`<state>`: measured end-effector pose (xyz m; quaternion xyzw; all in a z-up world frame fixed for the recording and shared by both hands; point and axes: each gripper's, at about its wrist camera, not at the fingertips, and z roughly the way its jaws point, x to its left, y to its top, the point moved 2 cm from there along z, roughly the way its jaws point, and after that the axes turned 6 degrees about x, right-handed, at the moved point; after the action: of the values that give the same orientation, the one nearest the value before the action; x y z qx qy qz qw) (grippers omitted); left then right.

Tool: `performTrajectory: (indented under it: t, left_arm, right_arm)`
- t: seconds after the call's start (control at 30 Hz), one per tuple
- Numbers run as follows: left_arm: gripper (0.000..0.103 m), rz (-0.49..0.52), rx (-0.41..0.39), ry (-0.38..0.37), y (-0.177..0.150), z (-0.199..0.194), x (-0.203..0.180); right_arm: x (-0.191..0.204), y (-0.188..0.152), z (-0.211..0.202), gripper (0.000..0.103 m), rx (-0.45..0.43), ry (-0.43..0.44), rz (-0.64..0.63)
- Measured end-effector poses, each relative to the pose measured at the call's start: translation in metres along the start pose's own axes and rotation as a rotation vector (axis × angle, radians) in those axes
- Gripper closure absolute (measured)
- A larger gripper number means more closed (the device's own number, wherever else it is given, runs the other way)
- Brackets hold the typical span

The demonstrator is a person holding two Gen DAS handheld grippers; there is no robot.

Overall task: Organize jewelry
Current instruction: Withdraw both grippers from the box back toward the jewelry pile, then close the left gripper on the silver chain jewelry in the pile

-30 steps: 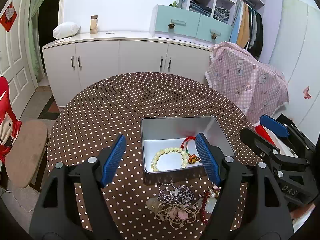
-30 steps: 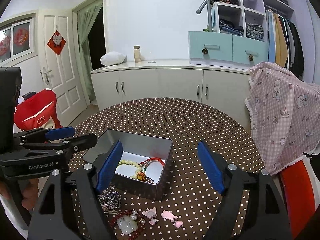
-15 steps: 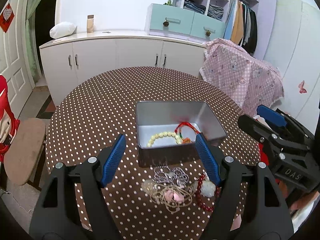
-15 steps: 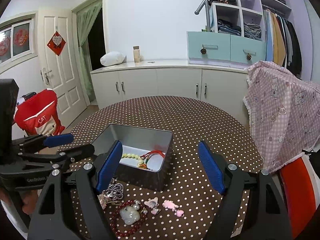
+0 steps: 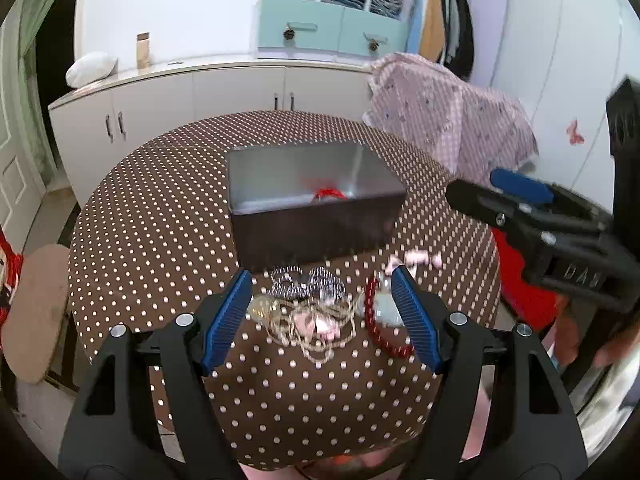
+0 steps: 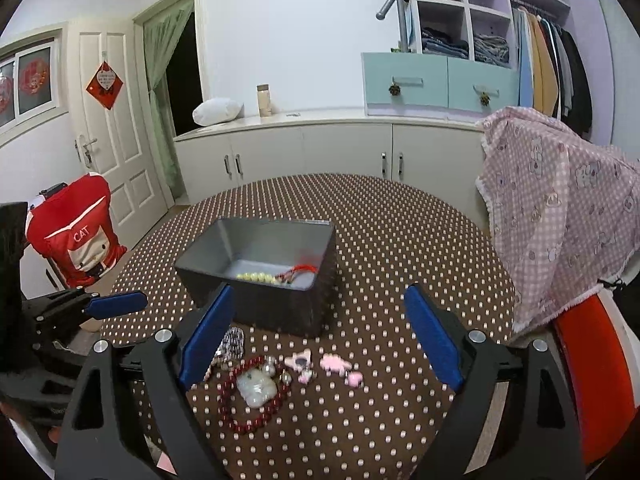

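The left gripper (image 5: 322, 312) was held with its jaws spread, nothing clamped, hovering over a tangle of jewelry on the polka-dot tablecloth (image 5: 160, 216). A beige cord necklace (image 5: 316, 334) and a silver sparkly piece (image 5: 308, 282) were framed right between its blue pads, with a red bead bracelet (image 5: 378, 330) just inside the right-hand pad. The metal tin (image 5: 316, 220) was seen just beyond the fingertips, a red string bracelet (image 5: 330, 193) lying in it.

The right gripper (image 6: 318, 334) had just been opened wider, and nothing was caught between its jaws. The same red beads (image 6: 250, 396), circling a pale pendant (image 6: 258, 388), were seen near its left pad, pink charms (image 6: 340, 366) between the pads, the tin (image 6: 276, 304) ahead with a yellowish bead bracelet (image 6: 256, 277) inside.
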<state>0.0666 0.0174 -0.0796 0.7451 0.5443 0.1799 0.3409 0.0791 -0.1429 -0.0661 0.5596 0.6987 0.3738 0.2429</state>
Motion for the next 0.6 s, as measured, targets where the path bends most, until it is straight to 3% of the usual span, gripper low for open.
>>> performTrajectory:
  t: [0.43,0.6]
  left_arm:
    - [0.032,0.055,0.023,-0.073,-0.024,0.023,-0.013]
    - [0.049,0.061,0.035,-0.091,-0.025,0.034,-0.014]
  right_arm:
    - [0.009,-0.03,0.0,0.02,0.06,0.007,-0.013]
    - [0.007,-0.036,0.004,0.02,0.083,0.013,-0.002]
